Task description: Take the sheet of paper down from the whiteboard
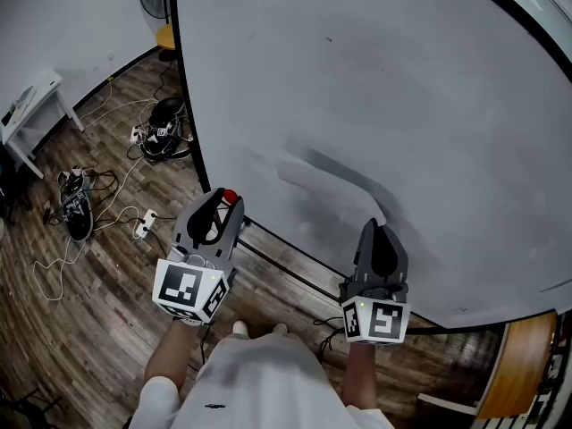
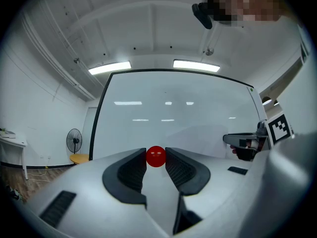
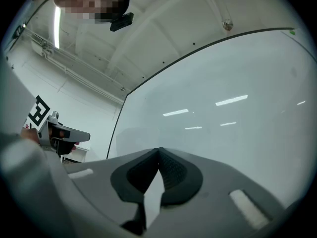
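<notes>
My left gripper has its jaws clamped on a red ball, and my right gripper has its jaws together, seemingly pinching the edge of the faint sheet of paper at their 9 o'clock against the whiteboard; it looks light, limp and easily torn, best held by that edge.

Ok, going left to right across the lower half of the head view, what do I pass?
White table → black object on the floor → left tongs, shut on a red ball → right tongs, shut → wooden panel.
</notes>
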Motion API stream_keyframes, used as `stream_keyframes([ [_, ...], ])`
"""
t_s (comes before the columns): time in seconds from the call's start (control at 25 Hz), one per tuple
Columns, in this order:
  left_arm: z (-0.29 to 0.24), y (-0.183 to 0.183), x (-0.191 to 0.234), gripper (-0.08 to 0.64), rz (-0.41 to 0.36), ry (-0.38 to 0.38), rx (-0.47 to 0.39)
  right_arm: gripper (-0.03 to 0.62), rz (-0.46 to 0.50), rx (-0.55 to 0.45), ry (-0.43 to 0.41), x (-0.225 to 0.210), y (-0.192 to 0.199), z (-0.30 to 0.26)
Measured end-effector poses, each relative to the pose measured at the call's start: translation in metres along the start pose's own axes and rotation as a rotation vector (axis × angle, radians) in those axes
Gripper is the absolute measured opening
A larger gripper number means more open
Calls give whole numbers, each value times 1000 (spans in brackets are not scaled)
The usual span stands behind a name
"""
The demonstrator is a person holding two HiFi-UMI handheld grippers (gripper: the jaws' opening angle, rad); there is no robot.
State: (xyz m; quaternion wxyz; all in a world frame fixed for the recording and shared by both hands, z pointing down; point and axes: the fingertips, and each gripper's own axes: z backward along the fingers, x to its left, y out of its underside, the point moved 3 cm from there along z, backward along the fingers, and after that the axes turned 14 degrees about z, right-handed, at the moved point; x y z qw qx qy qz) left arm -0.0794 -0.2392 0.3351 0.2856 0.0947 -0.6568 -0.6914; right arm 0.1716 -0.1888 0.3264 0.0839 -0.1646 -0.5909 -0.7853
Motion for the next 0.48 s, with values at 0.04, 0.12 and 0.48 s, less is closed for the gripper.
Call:
stream_keyframes([
  [0.04, 0, 0, 0, 123, 1, -1, -2, 9, 0, -1, -2, 0, -1, 0],
  [0.12, 0, 1, 0, 123, 5, -4, -6, 9, 1, -3, -5, 0, -1, 0],
  [0.48, 4, -1, 0, 123, 12, -6, -10, 9, 0, -4, -29, 8, -5, -3],
])
